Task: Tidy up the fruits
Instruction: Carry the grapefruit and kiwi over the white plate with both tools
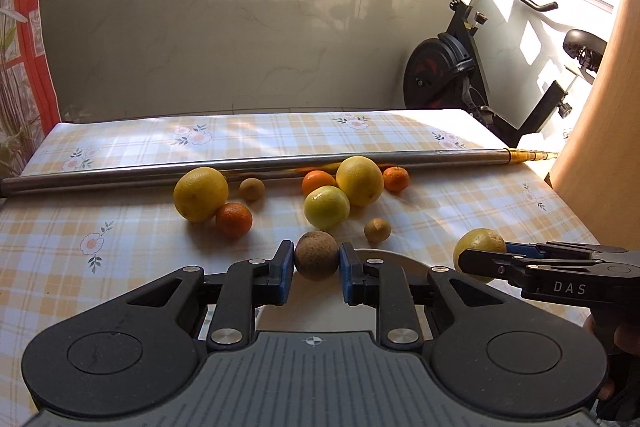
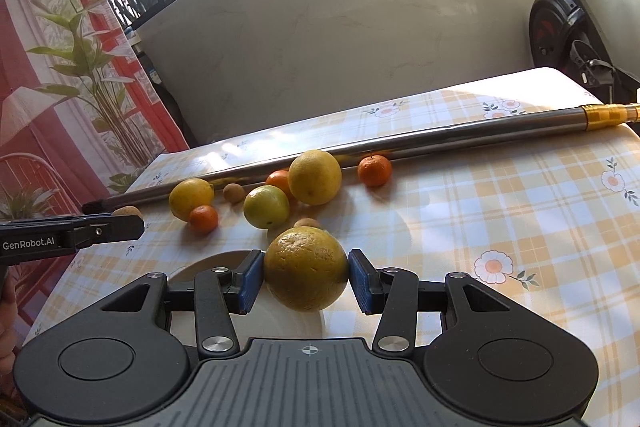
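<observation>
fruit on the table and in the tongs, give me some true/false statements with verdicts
1. The left tongs are shut on a brown fruit. True.
2. The right tongs are empty. False: they are shut on a yellow fruit.
3. A metal pole lies across the table behind the fruit. True.
4. All loose fruit is orange. False: there are yellow, green-yellow and small brown ones too.
5. A white plate sits below the right tongs. True.
6. The pole stands upright. False: it lies flat.

Right gripper point(image 2: 306, 277) jaws clamp mottled yellow fruit point(image 2: 306, 269) above white plate point(image 2: 208, 265) (partly hidden).
</observation>
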Demonstrator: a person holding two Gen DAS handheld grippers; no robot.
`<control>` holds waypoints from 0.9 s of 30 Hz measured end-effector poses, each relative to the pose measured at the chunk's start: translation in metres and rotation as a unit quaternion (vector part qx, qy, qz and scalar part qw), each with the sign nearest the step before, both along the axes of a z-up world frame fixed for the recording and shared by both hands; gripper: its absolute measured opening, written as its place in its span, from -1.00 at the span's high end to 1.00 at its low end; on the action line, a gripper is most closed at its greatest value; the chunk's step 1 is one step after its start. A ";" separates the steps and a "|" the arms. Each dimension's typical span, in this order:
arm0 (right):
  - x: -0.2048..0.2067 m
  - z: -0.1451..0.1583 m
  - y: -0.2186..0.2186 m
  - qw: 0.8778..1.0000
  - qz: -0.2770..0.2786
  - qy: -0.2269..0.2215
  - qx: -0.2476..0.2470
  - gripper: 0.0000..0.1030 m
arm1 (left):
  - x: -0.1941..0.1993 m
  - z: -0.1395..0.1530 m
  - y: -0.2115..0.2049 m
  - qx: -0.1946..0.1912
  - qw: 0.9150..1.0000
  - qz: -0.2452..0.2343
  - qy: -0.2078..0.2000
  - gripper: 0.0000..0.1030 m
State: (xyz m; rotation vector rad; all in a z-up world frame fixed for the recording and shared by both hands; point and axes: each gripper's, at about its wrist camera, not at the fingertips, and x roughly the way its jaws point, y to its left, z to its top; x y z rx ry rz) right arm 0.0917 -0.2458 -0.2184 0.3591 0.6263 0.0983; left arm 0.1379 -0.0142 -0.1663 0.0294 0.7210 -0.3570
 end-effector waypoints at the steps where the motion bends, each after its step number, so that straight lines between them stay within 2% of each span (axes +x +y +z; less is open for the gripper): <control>1: -0.003 0.000 0.003 1.000 0.003 0.001 -0.002 0.17 | -0.006 -0.002 0.003 -0.004 1.000 0.002 0.004 0.51; 6: -0.017 -0.001 0.022 1.000 0.024 0.013 -0.010 0.17 | -0.025 -0.017 0.009 -0.019 0.999 0.006 0.029 0.51; 12: -0.033 0.001 0.039 0.999 0.040 0.019 -0.012 0.17 | -0.045 -0.023 0.009 -0.002 0.999 -0.007 0.031 0.51; 16: -0.038 0.003 0.046 0.999 0.048 0.024 -0.009 0.17 | -0.051 -0.032 0.008 0.006 0.999 -0.009 0.048 0.51; 22: -0.044 -0.006 0.052 0.996 0.070 0.054 0.002 0.17 | -0.055 -0.044 0.007 0.013 0.998 -0.013 0.061 0.51; 27: -0.047 -0.015 0.055 0.994 0.069 0.080 0.006 0.17 | -0.051 -0.055 0.007 0.039 0.997 -0.010 0.072 0.50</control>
